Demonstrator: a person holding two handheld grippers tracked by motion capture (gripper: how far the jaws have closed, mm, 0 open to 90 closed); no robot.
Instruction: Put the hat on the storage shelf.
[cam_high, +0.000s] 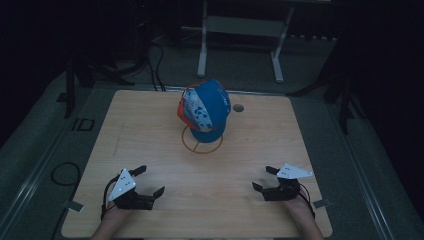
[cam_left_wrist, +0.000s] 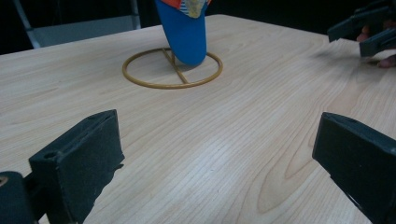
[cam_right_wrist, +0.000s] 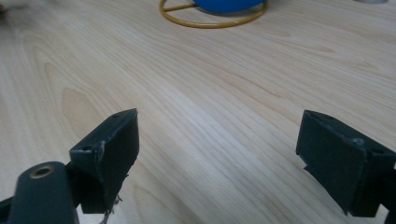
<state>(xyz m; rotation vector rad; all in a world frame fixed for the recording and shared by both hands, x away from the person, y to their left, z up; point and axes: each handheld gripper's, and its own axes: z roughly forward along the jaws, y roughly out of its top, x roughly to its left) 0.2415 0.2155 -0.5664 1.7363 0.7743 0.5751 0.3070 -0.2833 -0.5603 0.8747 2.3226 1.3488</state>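
Fingers (cam_left_wrist: 77, 161) of both grippers gape, well short of the cap (cam_high: 204, 110).

The high view looked forward and down over the whole wooden table (cam_high: 165, 200). Each gripper view sat low and close above the tabletop, facing inward; both shared the gold ring stand (cam_left_wrist: 173, 70).
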